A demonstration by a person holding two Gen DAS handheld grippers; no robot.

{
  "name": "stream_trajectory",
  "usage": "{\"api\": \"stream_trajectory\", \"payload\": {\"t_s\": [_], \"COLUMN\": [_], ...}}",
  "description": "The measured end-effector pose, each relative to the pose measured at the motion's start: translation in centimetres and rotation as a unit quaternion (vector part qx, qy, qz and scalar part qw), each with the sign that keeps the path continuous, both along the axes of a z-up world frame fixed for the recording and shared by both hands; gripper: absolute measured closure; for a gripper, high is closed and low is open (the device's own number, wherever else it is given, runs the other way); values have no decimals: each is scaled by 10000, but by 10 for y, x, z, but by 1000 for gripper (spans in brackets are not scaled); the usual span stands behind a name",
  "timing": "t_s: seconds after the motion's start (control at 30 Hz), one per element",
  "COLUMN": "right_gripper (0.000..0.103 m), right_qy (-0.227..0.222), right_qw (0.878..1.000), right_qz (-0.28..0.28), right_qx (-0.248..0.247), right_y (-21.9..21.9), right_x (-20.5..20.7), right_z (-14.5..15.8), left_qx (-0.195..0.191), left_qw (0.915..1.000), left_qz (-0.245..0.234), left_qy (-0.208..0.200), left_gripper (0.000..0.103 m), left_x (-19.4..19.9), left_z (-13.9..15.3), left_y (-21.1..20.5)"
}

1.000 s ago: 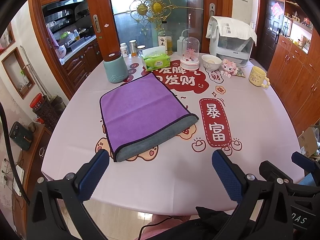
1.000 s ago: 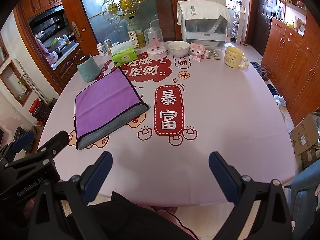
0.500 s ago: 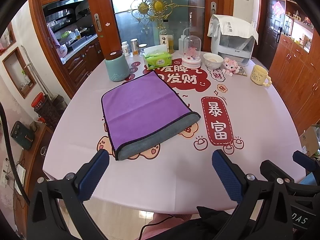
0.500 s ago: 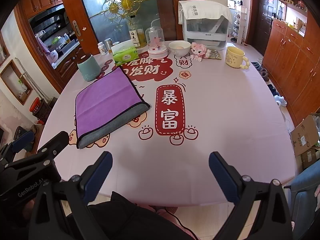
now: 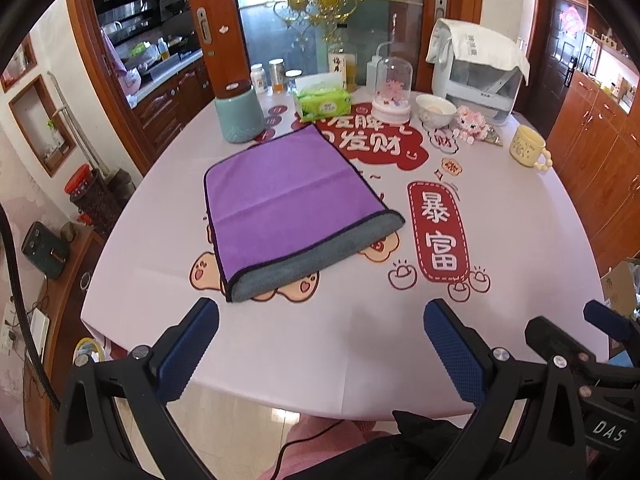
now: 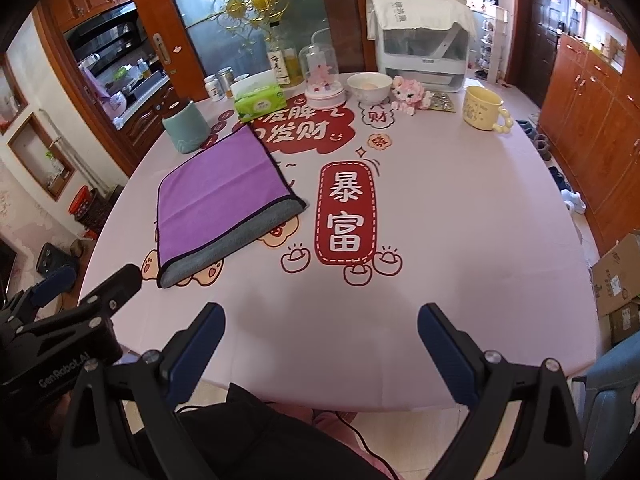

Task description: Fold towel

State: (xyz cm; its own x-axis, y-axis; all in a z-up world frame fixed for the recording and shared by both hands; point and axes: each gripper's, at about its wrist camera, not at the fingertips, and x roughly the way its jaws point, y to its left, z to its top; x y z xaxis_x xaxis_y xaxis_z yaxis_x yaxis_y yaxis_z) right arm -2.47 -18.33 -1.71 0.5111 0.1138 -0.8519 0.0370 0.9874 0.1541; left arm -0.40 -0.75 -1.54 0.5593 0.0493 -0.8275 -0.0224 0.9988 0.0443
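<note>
A purple towel (image 5: 280,200) with a grey underside lies folded flat on the pink tablecloth (image 5: 320,340), left of centre; it also shows in the right wrist view (image 6: 216,204). A grey strip of the lower layer shows along its near edge. My left gripper (image 5: 320,316) is open and empty, above the table's near edge, short of the towel. My right gripper (image 6: 320,320) is open and empty, to the right of the towel, near the table's front edge. The left gripper's body (image 6: 60,340) shows at the lower left of the right wrist view.
Along the far side stand a teal canister (image 5: 239,116), a green tissue pack (image 5: 322,103), a glass dome (image 5: 391,94), a white bowl (image 5: 435,109), a pink plush toy (image 5: 474,122), a yellow mug (image 5: 528,152) and a white appliance (image 5: 476,72). Wooden cabinets (image 6: 592,120) line the right.
Both grippers have drawn back slightly toward the table's near edge and stay open. The towel has not moved.
</note>
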Motion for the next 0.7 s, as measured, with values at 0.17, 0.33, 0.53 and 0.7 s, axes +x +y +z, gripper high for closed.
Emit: {"api": "stream_trajectory", "payload": {"t_s": [0.17, 0.33, 0.53, 0.7], "right_gripper": [6, 6, 9, 12], "right_qy": [42, 17, -124, -213], "right_qw": [9997, 9989, 9977, 9951], "right_qz": [227, 458, 661, 958], "right_qx": [83, 130, 3, -90], "right_y": [2, 4, 7, 12], "right_x": [10, 22, 41, 64], "right_z": [-4, -5, -7, -12], "left_qx": [12, -18, -138, -272], "left_qw": [9999, 9995, 9988, 9977], "left_qz": [117, 207, 324, 404], "left_qy": [108, 232, 337, 465], "left_gripper": [2, 2, 2, 2], "left_x": [4, 15, 33, 50], "left_z": [-4, -10, -16, -26], "left_y": [3, 6, 17, 31]}}
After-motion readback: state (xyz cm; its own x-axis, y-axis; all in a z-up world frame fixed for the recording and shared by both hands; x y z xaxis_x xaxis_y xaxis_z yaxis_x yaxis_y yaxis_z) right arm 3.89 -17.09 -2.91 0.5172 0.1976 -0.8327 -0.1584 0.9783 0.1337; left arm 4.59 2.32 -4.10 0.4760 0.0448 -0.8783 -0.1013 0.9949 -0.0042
